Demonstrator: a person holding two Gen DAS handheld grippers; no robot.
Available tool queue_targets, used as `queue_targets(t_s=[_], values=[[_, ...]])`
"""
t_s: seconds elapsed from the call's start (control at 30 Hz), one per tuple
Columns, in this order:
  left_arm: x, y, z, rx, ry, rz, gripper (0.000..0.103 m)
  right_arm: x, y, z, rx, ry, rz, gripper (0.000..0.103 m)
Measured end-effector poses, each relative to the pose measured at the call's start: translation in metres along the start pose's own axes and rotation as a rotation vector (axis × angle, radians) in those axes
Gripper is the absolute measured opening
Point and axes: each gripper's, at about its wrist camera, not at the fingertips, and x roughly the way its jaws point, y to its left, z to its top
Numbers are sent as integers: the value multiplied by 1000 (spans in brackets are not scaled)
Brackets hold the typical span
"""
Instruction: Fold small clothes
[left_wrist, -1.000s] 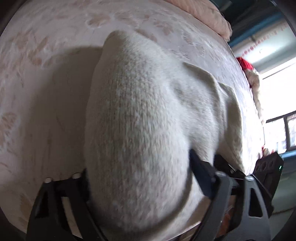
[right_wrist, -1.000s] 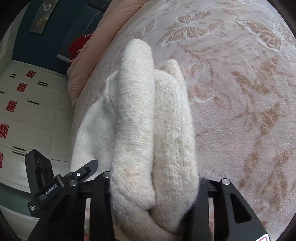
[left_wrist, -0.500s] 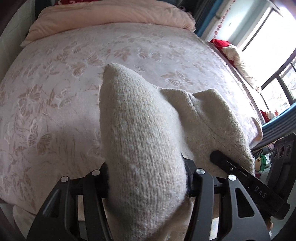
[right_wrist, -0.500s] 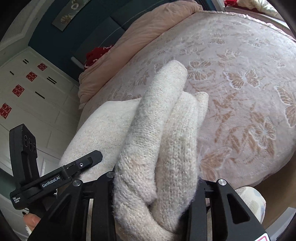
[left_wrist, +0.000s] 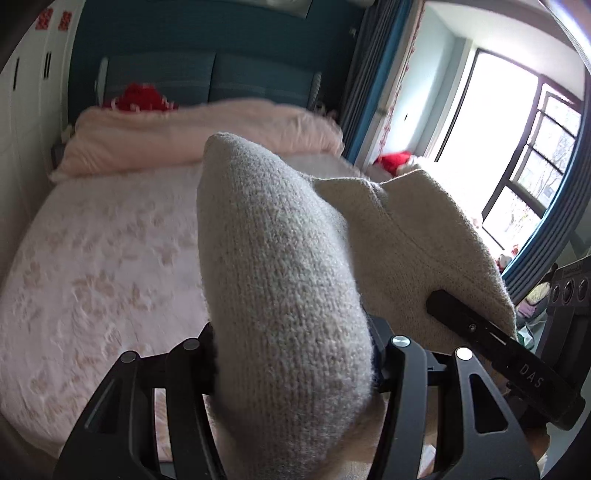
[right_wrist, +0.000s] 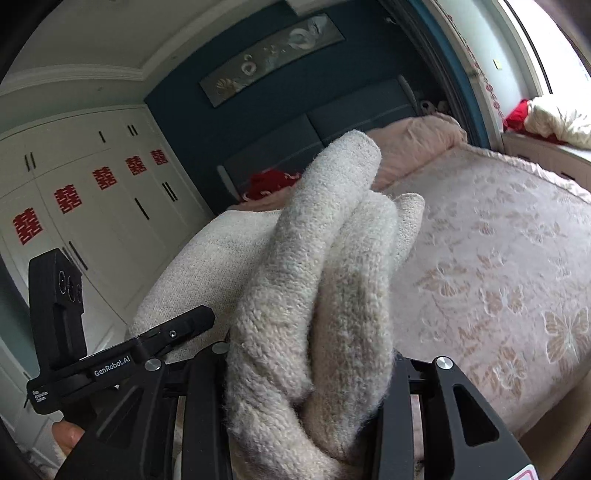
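A cream knitted sweater is held up in the air between both grippers, above the near edge of the bed. My left gripper is shut on a thick bunch of its fabric. My right gripper is shut on two bunched folds of the same sweater. The stretch of sweater between the grippers shows in the left wrist view and in the right wrist view. The other gripper shows at the edge of each view. The lower part of the sweater is hidden below the jaws.
A bed with a pink butterfly-patterned cover lies ahead and below; it also shows in the right wrist view. A rolled pink duvet lies at the headboard. White wardrobes stand at left, a bright window at right.
Both grippers have lifted the sweater off the bed and tilted upward, so the views now show the headboard, wall and window instead of the cover close below.
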Motion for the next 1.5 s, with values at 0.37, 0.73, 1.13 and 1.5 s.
queue_targets(t_s=[0.37,0.73,1.13,1.5], values=[[-134,27,60,88,-402,-60,55,-51,121,61,-243,-288,160,34],[-210,69,89,148,-666,-25,60,-37,196,91,-338,-395,327,36],[-201,149,92,120,-744,18,63,45,230,100,-332,-308,401,36],[-105,233,80,-15,-572,25,64,160,202,58,-260,-119,323,36]])
